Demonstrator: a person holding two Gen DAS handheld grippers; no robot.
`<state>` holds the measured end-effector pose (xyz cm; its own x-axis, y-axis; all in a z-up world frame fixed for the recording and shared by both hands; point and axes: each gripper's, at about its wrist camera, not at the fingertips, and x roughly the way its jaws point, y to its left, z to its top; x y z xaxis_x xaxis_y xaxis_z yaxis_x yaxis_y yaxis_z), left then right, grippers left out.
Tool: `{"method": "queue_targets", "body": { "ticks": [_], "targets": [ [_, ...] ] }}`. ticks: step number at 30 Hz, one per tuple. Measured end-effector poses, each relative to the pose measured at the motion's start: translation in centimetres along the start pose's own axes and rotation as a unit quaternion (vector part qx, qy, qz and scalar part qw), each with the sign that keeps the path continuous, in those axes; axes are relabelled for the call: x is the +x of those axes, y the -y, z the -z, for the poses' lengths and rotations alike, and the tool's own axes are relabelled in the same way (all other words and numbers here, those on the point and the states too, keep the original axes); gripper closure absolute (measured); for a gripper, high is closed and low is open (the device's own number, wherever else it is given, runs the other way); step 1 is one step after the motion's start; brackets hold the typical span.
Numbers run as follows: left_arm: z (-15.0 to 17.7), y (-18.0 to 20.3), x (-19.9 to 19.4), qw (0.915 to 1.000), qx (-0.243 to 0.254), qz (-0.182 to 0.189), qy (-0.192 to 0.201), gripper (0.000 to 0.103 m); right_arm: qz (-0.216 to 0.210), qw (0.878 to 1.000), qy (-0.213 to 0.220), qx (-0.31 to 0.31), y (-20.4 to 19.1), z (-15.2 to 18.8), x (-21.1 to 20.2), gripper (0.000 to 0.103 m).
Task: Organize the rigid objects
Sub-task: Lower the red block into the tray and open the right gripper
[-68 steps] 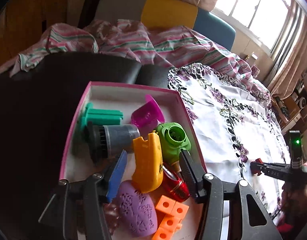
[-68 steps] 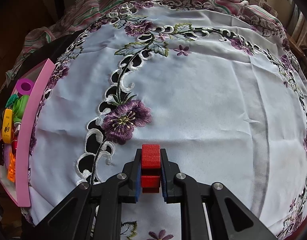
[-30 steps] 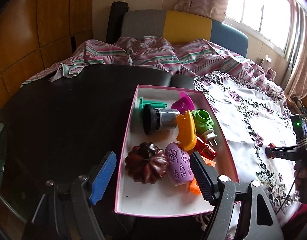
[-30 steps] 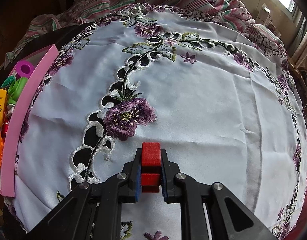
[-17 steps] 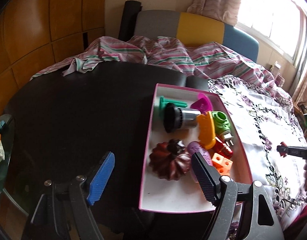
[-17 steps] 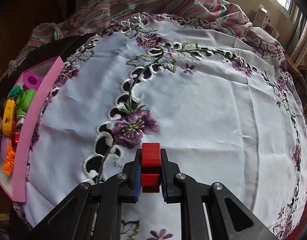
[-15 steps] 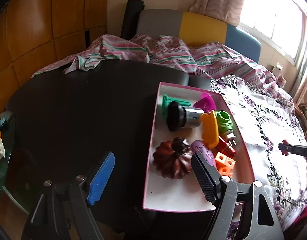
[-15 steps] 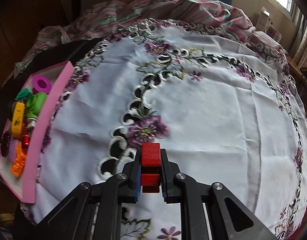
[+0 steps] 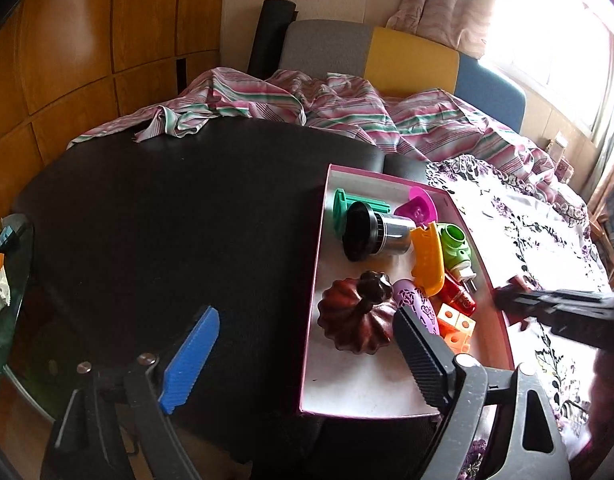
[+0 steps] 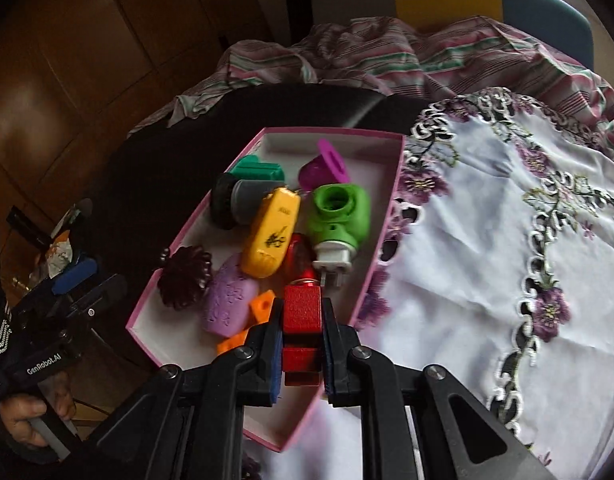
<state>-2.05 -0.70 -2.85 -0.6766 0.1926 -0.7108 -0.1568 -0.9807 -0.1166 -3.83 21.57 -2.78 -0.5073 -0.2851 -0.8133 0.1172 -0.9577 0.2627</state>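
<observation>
Here, a dark round table (image 9: 167,220) takes up most of the left wrist view, with a striped cloth (image 9: 347,108) bunched along its far edge and a white tablecloth (image 10: 487,240) with purple flowers spread over its right side. Between the bare dark top and the tablecloth sits a pink box (image 10: 387,216) holding a jumble of things: a black and grey cylinder (image 9: 371,232), a dark brown pumpkin-shaped piece (image 9: 355,320), a yellow case (image 10: 273,232), a green plug (image 10: 339,216), a lilac oval (image 10: 227,300), a magenta cup (image 10: 327,168), a teal piece (image 9: 347,202) and orange cubes (image 9: 457,326).

The left gripper (image 9: 307,356) hangs over the table's near edge beside the box, its jaws wide apart and just widened, with nothing between them. The right gripper (image 10: 303,330) is clamped on a red block (image 10: 302,308), held above the near end of the box; in the left wrist view it is blurred, so the block is hard to make out there. A hand (image 10: 31,420) grips the left gripper's handle.
</observation>
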Motion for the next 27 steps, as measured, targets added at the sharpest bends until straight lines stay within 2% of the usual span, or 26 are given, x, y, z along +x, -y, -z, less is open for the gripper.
{"method": "queue_targets", "body": {
  "ticks": [5,6,9,21,27],
  "targets": [
    [0.0,-0.1,0.3,1.0000,-0.003,0.004,-0.004,0.008,-0.057,0.998,-0.018,0.011,-1.6,-0.7,2.8,0.088],
    [0.0,-0.1,0.3,1.0000,-0.002,0.005,-0.005,0.007,-0.057,0.998,-0.022,0.012,-1.8,-0.9,3.5,0.088],
    [0.0,0.0,0.2,1.0000,0.002,0.005,-0.003,0.003,-0.031,0.999,-0.018,0.018,-1.8,-1.1,4.5,0.082],
    [-0.1,0.0,0.1,0.9999,0.004,-0.012,0.000,0.000,-0.040,0.997,0.027,0.062,-0.3,-1.0,2.5,0.076],
    [0.0,0.1,-0.1,0.9997,0.004,-0.024,-0.001,0.000,0.000,0.997,0.044,0.071,-0.2,-0.7,1.4,0.074]
  ]
}}
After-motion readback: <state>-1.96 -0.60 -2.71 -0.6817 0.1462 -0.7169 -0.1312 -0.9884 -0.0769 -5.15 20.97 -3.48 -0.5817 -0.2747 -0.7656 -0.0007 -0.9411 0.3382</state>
